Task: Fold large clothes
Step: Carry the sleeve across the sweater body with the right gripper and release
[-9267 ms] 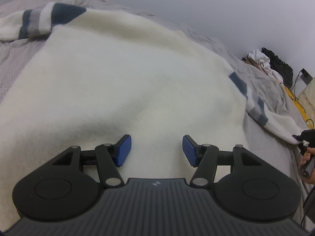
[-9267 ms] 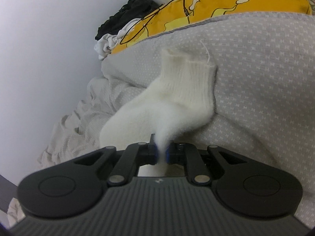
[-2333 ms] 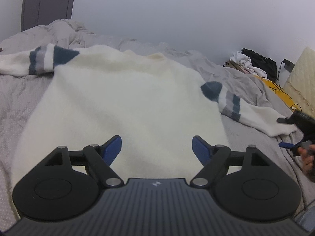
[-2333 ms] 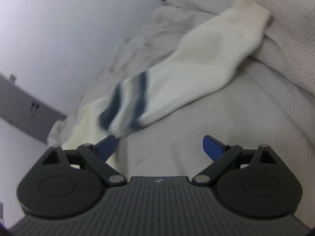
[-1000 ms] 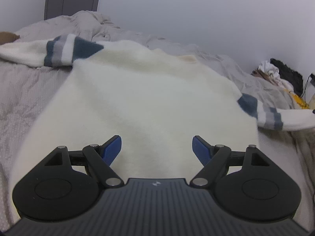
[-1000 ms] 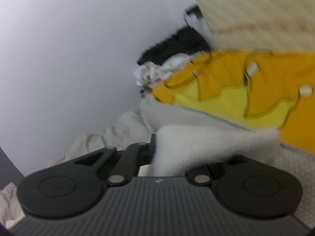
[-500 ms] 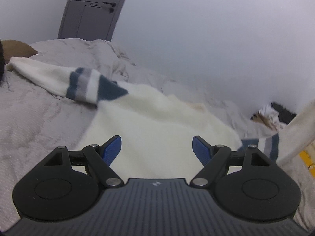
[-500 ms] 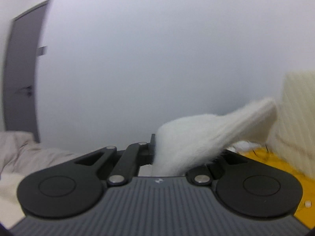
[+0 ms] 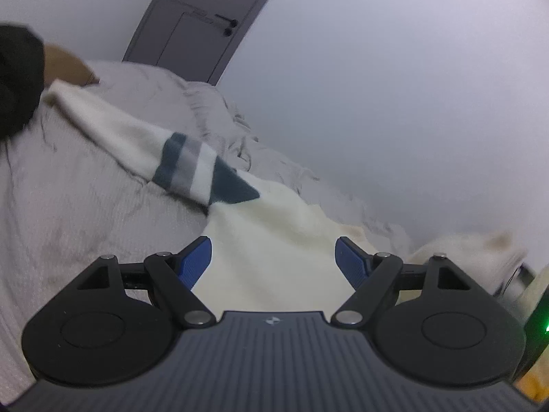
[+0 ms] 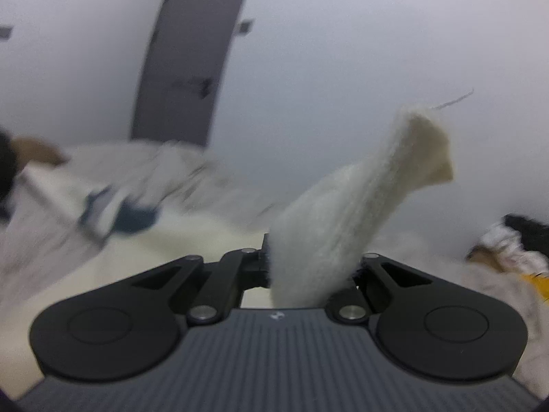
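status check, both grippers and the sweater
Right gripper shut on sleeve cuff, raised. Left gripper open, empty, over sweater body. Nothing in the way.

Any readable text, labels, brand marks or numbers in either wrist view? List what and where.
No readable words or numbers in either view.
Left gripper body: small pale emblem, a logo shape, no letters.
Right gripper body: same emblem, no letters.
Door: handle only, no sign.
Sweater: stripes only, no label showing.
Right view background too blurred to read.
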The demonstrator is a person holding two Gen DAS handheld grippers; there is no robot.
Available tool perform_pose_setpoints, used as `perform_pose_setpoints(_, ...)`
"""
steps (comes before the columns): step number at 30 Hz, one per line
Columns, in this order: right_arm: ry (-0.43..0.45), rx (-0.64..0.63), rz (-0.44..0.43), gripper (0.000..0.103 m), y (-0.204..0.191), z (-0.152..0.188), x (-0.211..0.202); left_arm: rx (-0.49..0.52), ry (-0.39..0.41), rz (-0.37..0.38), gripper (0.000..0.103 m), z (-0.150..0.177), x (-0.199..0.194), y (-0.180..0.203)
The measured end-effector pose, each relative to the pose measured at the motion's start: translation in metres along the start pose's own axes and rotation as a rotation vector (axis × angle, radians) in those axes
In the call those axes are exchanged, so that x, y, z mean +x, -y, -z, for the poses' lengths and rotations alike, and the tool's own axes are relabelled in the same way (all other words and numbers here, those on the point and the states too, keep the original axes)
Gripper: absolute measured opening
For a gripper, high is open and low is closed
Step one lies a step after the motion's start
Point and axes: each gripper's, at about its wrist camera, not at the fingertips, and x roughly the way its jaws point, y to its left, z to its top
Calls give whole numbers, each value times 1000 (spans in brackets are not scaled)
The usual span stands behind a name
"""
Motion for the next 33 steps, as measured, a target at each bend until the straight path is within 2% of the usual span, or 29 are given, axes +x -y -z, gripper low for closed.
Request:
perform_pose_setpoints(5,-129,-88,-98,13,-68,46,17,-18,1,-18,83,-1,9,-10)
perform_pose_setpoints(7,-186,-102,-123,13,-83,62,25,-26,-15,-28,83,0,16,-15)
perform_pose_setpoints(10,-238,-105,-139,14,-95,77,32,-34,-33,-44,83,2,29,-20)
perform_pose_setpoints(14,-252,-96,-154,17,-93,76,29,-18,-48,-40,83,6,42,-19)
perform_pose_setpoints(16,-275,-74,-199,25,-88,74,21,-13,-55,-27,83,7,44,-17)
perform_pose_setpoints(19,-307,-47,-249,44,-83,73,11,13,-59,-10,83,9,45,-12)
perform_pose_setpoints(21,-318,-14,-279,80,-76,75,3,31,-61,-1,83,11,44,-7)
perform_pose_setpoints(22,-326,16,-307,84,-70,76,-4,34,-66,8,83,13,42,-5)
perform_pose_setpoints(27,-319,101,-374,84,-44,73,-41,71,-120,46,83,26,40,12)
perform_pose_setpoints(30,-302,138,-359,84,-32,69,-51,132,-137,65,82,38,37,28)
perform_pose_setpoints(33,-287,194,-302,83,-16,68,-49,171,-180,89,78,52,39,41)
